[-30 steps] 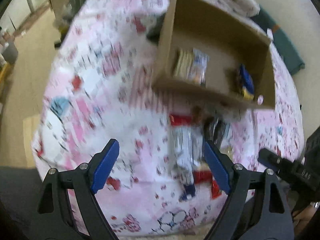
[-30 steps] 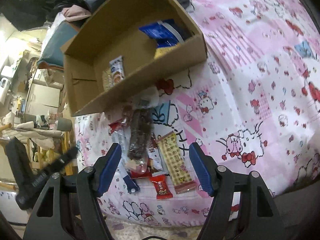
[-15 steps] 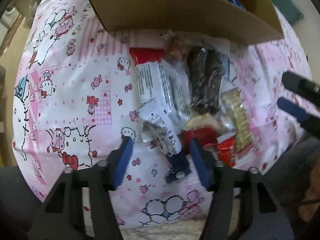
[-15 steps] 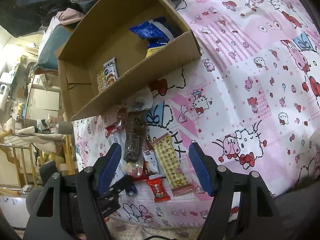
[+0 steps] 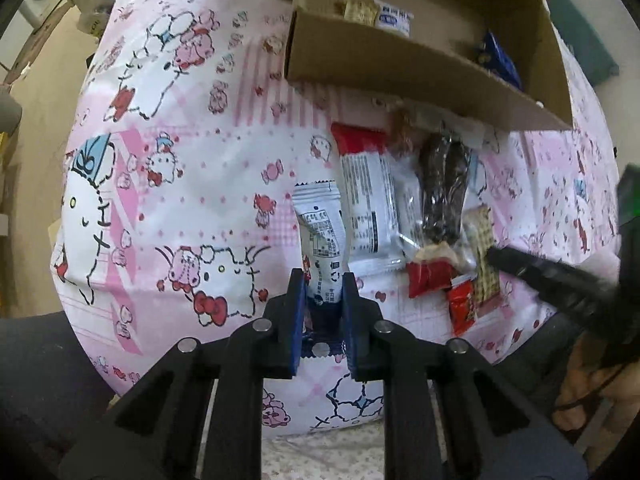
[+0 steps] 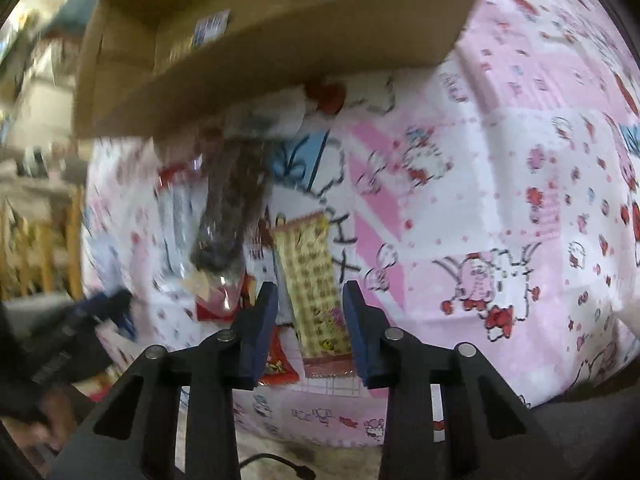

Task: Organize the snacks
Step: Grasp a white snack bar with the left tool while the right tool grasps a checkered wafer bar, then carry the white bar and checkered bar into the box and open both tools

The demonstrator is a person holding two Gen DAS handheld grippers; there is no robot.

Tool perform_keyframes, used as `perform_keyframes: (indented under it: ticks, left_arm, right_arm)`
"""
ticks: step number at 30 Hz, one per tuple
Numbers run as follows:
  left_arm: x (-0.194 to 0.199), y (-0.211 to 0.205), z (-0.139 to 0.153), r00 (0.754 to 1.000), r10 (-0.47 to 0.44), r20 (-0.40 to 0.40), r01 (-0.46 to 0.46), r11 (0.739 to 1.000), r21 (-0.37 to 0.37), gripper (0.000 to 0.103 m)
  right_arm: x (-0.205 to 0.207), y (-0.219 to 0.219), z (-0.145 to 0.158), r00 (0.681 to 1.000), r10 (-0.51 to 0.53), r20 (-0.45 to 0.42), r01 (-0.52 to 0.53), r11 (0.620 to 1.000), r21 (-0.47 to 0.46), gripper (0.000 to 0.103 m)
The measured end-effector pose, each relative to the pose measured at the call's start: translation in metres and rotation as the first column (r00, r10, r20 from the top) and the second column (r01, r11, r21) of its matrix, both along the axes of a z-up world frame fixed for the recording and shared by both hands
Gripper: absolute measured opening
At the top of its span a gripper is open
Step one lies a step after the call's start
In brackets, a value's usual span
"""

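Left wrist view: the left gripper [image 5: 322, 294] is clamped on the near end of a white-and-blue snack packet [image 5: 322, 236], which stands out over the pink cartoon blanket [image 5: 180, 184], left of the snack pile [image 5: 420, 216] and near the cardboard box [image 5: 420, 68].

Right wrist view: the right gripper [image 6: 310, 312] is partly open, holding nothing, its jaws either side of a yellow patterned bar [image 6: 314, 284] lying flat on the blanket.
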State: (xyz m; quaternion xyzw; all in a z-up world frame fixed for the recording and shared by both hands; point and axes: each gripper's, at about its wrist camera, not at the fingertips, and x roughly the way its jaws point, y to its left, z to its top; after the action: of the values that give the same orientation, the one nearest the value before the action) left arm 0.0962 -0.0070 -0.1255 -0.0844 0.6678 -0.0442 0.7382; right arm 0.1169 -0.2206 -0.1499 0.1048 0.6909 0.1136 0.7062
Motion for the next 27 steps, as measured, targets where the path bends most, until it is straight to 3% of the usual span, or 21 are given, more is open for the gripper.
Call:
perform_keyframes:
  ticks: [3, 6, 14, 21, 27]
  left_arm:
    - [0.004, 0.003, 0.001, 1.0, 0.006, 0.011, -0.006, 1.0, -0.007, 0.014]
    - [0.005, -0.001, -0.002, 1.0, 0.014, 0.01, -0.014, 1.0, -0.01, 0.014]
    - [0.002, 0.014, 0.004, 0.999, 0.03, 0.033, -0.03, 0.999, -0.015, 0.014]
    - [0.005, 0.017, 0.01, 0.998, 0.033, 0.061, -0.033, 0.999, -0.002, 0.014]
    - [0.008, 0.025, 0.01, 0.994, 0.076, 0.075, -0.076, 0.997, -0.004, 0.014]
  right_arm:
    - [-0.004, 0.015, -0.011, 0.997, 0.08, -0.024, -0.081, 0.995, -0.061, 0.029]
    - [-0.006, 0.014, -0.007, 0.997, 0.077, -0.001, -0.076, 0.994, -0.077, 0.028]
    - [-0.007, -0.035, 0.03, 0.98, -0.158, 0.125, 0.146, 0.984, 0.101, 0.028]
    - [-0.006, -0.029, 0.035, 0.982, -0.135, 0.134, 0.12, 0.986, 0.115, 0.028]
    - [-0.005, -0.029, 0.044, 0.976, -0.133, 0.172, 0.1, 0.977, 0.19, 0.028]
